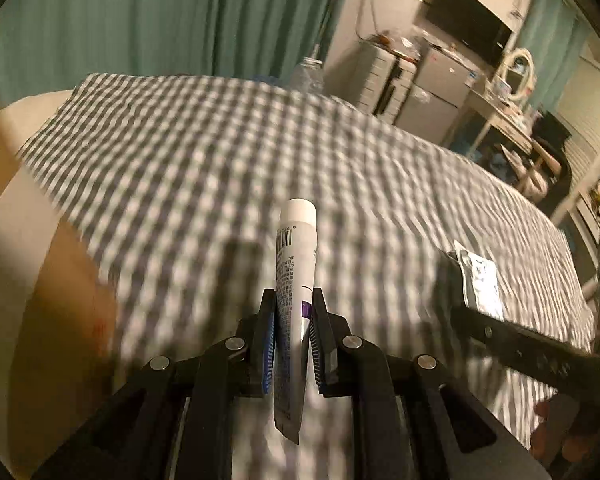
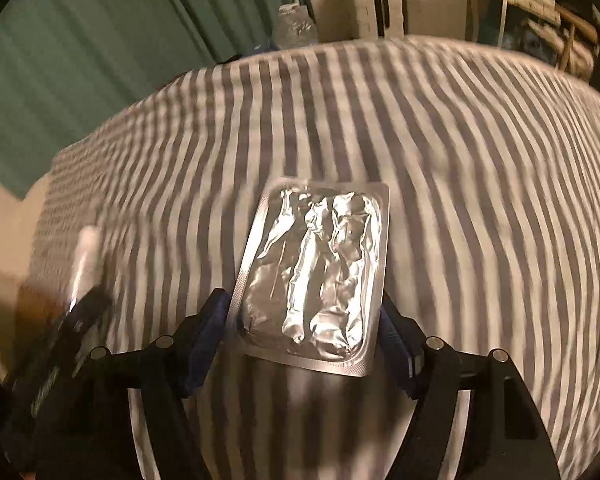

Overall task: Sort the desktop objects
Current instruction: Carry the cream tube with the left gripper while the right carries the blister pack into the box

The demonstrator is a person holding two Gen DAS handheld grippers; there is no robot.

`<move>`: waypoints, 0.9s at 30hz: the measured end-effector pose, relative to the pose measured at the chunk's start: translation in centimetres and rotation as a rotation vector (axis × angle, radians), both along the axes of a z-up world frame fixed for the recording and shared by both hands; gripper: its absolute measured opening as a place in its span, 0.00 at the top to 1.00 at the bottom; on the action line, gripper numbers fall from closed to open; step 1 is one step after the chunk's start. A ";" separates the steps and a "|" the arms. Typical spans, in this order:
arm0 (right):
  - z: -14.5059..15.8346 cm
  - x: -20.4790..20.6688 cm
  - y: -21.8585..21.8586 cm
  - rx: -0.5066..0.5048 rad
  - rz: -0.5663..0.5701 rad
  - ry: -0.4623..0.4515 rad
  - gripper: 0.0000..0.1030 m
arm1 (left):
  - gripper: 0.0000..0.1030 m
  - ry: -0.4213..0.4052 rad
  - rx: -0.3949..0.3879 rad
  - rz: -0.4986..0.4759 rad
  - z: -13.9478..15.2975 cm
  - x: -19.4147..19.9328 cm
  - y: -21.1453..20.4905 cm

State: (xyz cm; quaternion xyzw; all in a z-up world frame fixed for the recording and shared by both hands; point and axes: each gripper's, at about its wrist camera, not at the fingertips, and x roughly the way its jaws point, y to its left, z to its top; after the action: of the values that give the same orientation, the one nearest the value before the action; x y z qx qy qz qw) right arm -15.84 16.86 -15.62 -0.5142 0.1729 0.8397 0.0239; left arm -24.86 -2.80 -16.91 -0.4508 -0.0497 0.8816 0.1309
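Left gripper jaws clamp tube; right gripper jaws clamp foil pack (checked cloth beneath).

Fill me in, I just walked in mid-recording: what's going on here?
A person is sorting items over a checkered cloth, one handheld gripper per hand. The left gripper is shut on a white tube, cap pointing forward, held above the cloth. The right gripper clamps a silver foil pack by its side edges, also above the cloth. Both views are motion-blurred, so both seem to be moving. A brown box shows at the left, possibly where things go.
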 end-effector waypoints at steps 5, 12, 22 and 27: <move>-0.5 7.1 -1.3 -0.023 0.063 -0.058 0.31 | 0.86 -0.022 -0.033 -0.070 1.0 5.0 1.4; 3.7 13.5 -5.3 -0.019 0.105 -0.008 0.31 | 0.86 -0.002 0.008 -0.077 3.5 11.4 0.4; 13.9 16.7 -11.5 -0.017 0.217 0.168 0.31 | 0.86 0.076 0.112 0.011 11.1 13.8 -6.5; 18.7 14.0 -19.3 -0.025 0.364 0.241 0.31 | 0.85 0.148 0.042 0.092 15.5 12.1 -13.2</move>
State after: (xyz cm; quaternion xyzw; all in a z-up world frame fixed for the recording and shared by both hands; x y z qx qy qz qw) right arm -1.85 -2.47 3.06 -0.4332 0.0892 0.8833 -0.1553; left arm -12.75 -15.98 -1.39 -0.3787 -0.0788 0.9164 0.1028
